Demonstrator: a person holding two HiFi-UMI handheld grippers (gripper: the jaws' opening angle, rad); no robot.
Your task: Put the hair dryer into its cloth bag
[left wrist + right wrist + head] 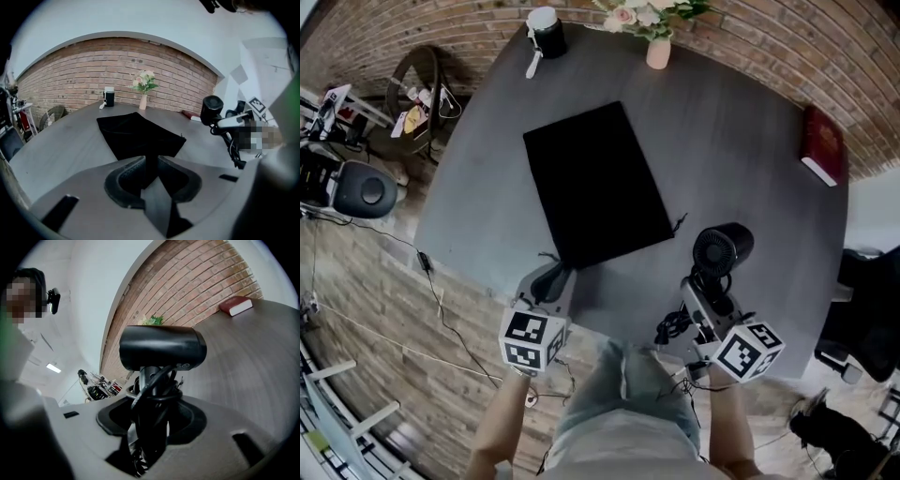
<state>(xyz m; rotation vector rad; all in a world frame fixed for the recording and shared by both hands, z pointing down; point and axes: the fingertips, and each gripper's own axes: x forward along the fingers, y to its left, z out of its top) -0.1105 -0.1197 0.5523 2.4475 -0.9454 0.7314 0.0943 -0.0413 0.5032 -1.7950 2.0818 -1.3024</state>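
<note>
The black cloth bag [595,183] [136,136] lies flat on the round grey table [741,159]. My left gripper [548,281] [151,168] sits low at the bag's near corner, jaws open by a narrow gap in which black cloth shows; I cannot tell whether the pads touch it. A black hair dryer [722,248] [161,348] [212,108] stands up from my right gripper [703,300] [152,404], which is shut on its handle. Its cord [675,328] is looped around the handle and hangs below.
A red book [821,143] [236,304] lies at the table's right edge. A vase of flowers [656,37] [143,93] and a black-and-white container [546,33] [108,97] stand at the far edge. A chair [366,187] stands on the floor at left.
</note>
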